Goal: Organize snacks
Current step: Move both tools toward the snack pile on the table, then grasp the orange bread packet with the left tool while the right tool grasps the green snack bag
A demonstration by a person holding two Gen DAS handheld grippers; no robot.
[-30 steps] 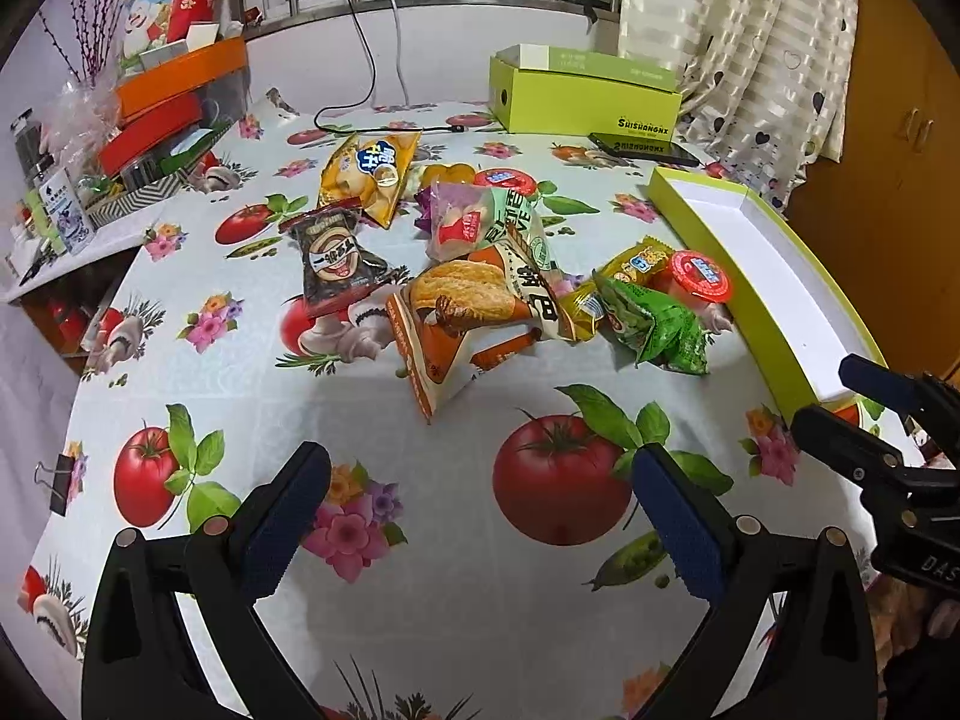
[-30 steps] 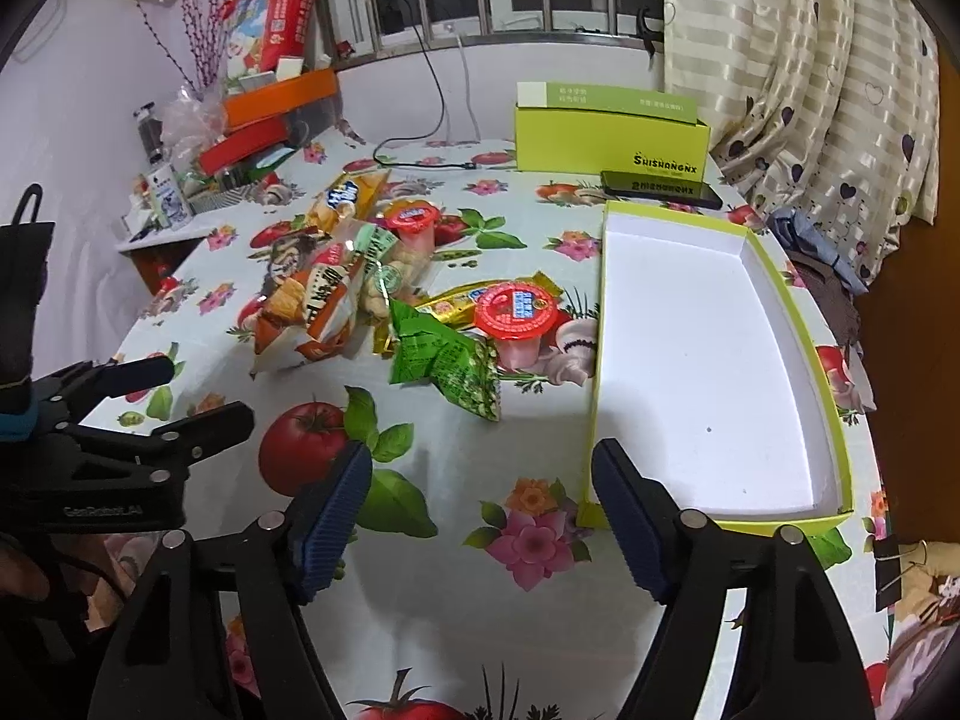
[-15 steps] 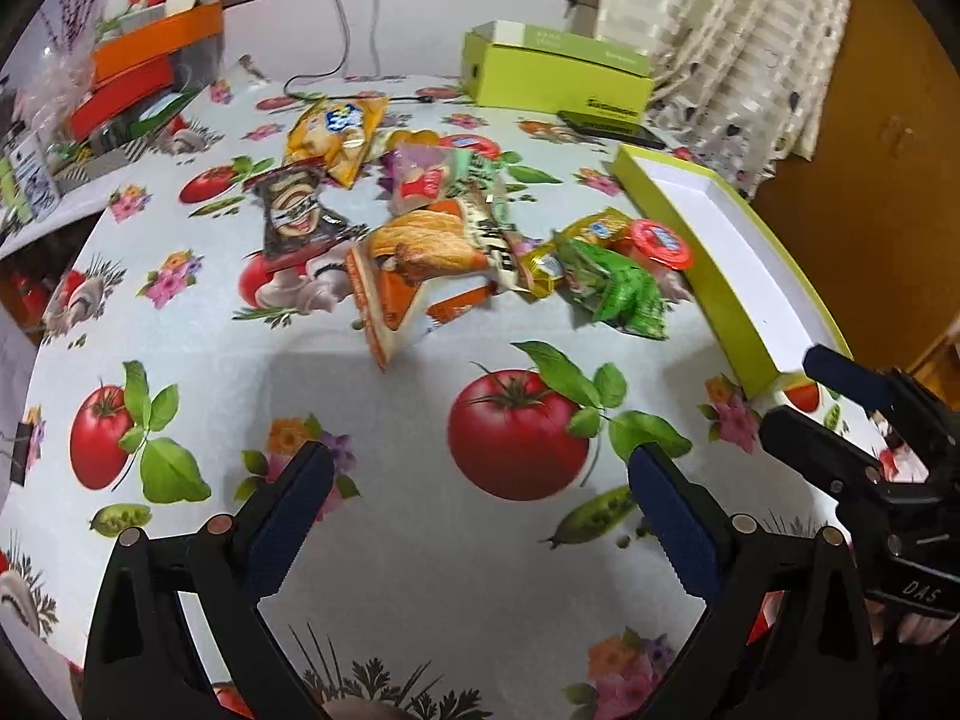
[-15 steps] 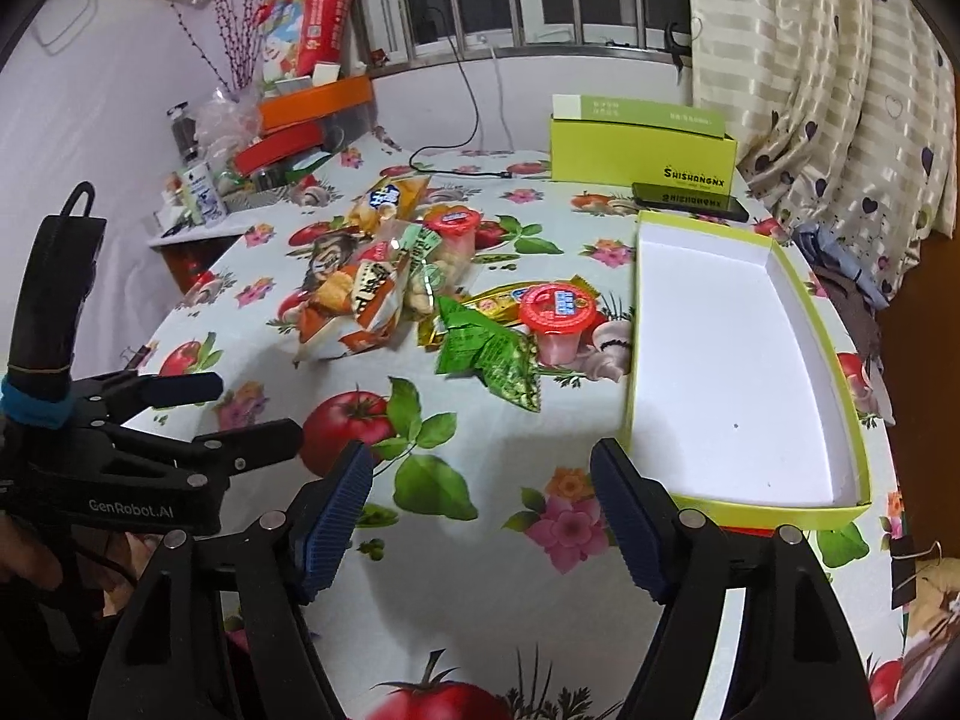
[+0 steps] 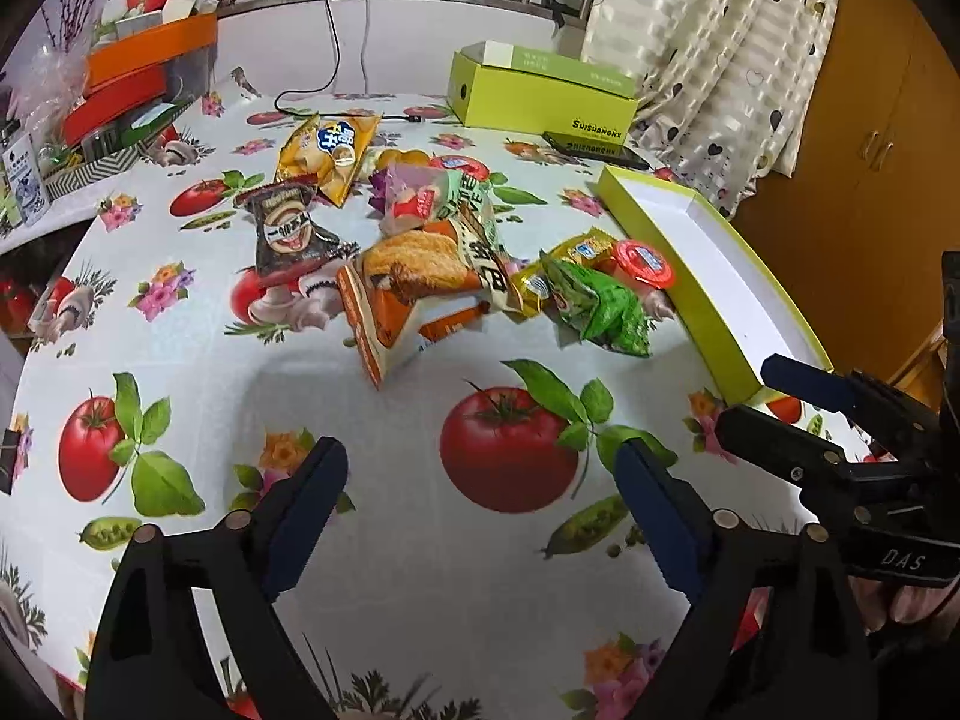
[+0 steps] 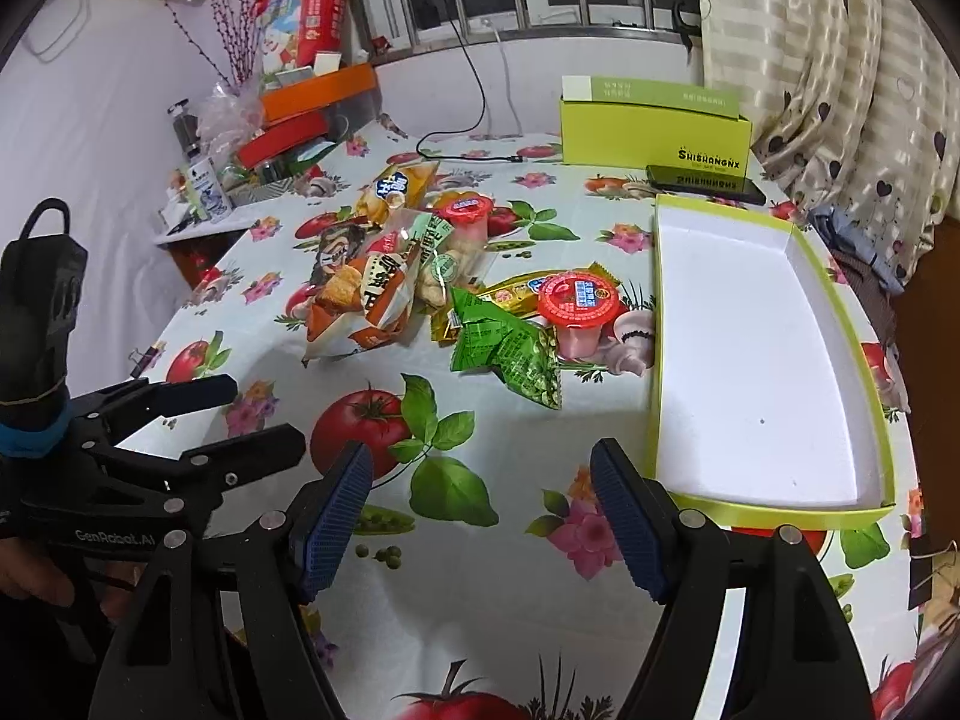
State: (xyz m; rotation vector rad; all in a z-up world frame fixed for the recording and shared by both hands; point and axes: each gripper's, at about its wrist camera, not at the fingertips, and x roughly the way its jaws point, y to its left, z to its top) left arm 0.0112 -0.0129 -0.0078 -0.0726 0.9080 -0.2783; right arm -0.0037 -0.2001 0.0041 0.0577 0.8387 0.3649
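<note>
One lime-edged tray (image 6: 750,360) lies bare — the snacks (image 6: 480,300) heaped beside it. My left tongs (image 5: 480,504) are closing on nothing; my right tongs (image 6: 480,504) gape — unladen.

A: What's on the table (image 6: 516,612) besides the job stuff?

B: Black phone (image 6: 705,183) at the far edge, just in front of a green lidded box (image 6: 654,132). Black cable (image 6: 474,102) runs from the window onto the far edge.

A: Left side?

B: Orange and red boxes (image 6: 300,114) stacked at the far left corner, small bottle (image 6: 204,186) beside them. Striped curtain (image 6: 840,60) hangs far right.
</note>
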